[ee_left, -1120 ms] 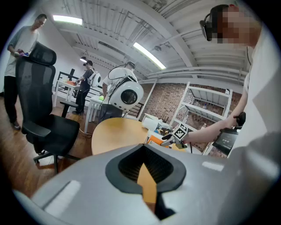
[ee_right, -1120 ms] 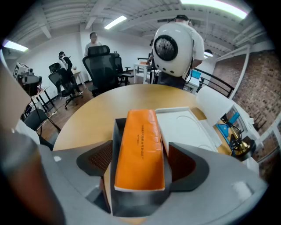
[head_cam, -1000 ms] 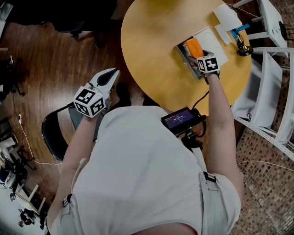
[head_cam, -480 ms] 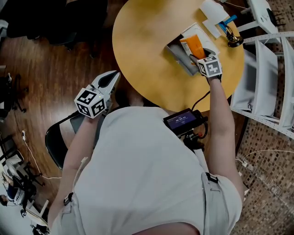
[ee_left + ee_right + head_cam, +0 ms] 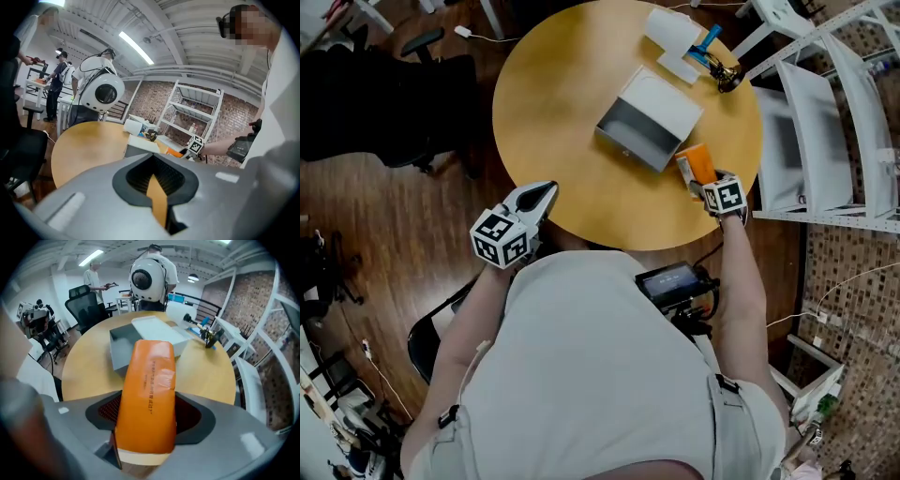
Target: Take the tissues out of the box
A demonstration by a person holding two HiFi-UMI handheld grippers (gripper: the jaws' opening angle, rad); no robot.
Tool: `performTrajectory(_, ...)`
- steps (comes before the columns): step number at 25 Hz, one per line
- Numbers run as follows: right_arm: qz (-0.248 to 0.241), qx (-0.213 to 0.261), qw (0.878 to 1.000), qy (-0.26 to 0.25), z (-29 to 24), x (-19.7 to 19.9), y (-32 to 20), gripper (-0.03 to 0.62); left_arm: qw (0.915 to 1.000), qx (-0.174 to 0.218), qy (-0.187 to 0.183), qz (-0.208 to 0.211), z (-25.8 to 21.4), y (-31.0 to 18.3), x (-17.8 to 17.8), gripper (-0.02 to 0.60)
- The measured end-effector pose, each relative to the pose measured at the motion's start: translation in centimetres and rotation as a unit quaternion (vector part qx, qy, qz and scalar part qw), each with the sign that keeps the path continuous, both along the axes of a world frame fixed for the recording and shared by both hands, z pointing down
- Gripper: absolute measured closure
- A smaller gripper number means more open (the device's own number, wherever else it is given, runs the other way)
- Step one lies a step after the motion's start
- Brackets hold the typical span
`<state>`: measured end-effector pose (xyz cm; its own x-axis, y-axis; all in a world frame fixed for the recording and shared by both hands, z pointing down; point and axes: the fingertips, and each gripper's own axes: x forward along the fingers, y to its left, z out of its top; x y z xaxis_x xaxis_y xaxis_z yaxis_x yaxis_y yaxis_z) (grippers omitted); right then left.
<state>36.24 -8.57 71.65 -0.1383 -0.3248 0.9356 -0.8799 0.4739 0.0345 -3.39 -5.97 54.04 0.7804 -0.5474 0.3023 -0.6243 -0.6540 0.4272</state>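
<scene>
Orange tissue pack [image 5: 147, 380] pinched in right hand-held gripper [image 5: 701, 186], near grey box [image 5: 647, 131], left hand-held gripper [image 5: 546, 192] pressed together

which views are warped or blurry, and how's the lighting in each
Head view: dim, flat light, but the round table and grey box are sharp, with little bending. Left gripper view: strong fisheye, black corners, and the ceiling strip light glares. Right gripper view: fisheye too, evenly lit; the orange tissue pack sits close to the lens, and its print is still legible.
</scene>
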Motion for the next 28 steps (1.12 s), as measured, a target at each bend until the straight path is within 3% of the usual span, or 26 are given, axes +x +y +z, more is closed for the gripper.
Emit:
performTrajectory(4, -0.029, -0.025, 0.999, 0.030, 1.9, -0.1, 2.1, 0.276, 0.9999, 0.000, -0.005, 0.010, -0.4, 0.3, 0.6, 0.581)
performTrajectory(12, -0.013, -0.016, 1.000, -0.005, 4.1, 0.2, 3.6, 0.228, 0.9999, 0.001, -0.005, 0.012, -0.2, 0.8, 0.5, 0.581)
performTrajectory(14, 0.006, 0.004, 1.000, -0.013, 3.0, 0.4, 3.2, 0.184, 0.9999, 0.004, -0.003, 0.011, -0.2, 0.6, 0.3, 0.581)
performTrajectory(16, 0.035, 0.053, 0.998, -0.018, 0.4, 0.5, 2.4, 0.181, 0.9999, 0.007, 0.001, 0.011, -0.2, 0.3, 0.2, 0.581)
performTrajectory(17, 0.046, 0.088, 0.995, -0.017, -1.5, 0.3, 1.9, 0.193, 0.9999, 0.007, 0.004, 0.011, -0.2, 0.2, 0.1, 0.581)
performTrajectory(18, 0.053, 0.128, 0.990, -0.020, -3.7, -0.2, 1.4, 0.267, 0.9999, 0.007, 0.006, 0.011, -0.1, 0.2, -0.1, 0.581)
performTrajectory(19, 0.057, 0.170, 0.983, -0.038, -6.0, -1.2, 0.8, 0.379, 0.9999, 0.006, 0.009, 0.011, 0.1, 0.1, -0.2, 0.581)
performTrajectory(21, 0.056, 0.241, 0.960, -0.133, -10.5, -4.5, -0.3, 0.595, 0.9998, 0.003, 0.016, 0.010, 0.1, -0.2, -0.5, 0.581)
performTrajectory(24, 0.027, 0.287, 0.911, -0.295, -15.9, -10.2, -1.0, 0.595, 0.9997, 0.004, 0.025, 0.007, -0.1, -0.6, -0.5, 0.581)
performTrajectory(28, -0.063, 0.284, 0.864, -0.411, -20.5, -17.5, -0.3, 0.595, 0.9993, 0.022, 0.030, 0.004, -1.2, -1.2, -0.7, 0.581)
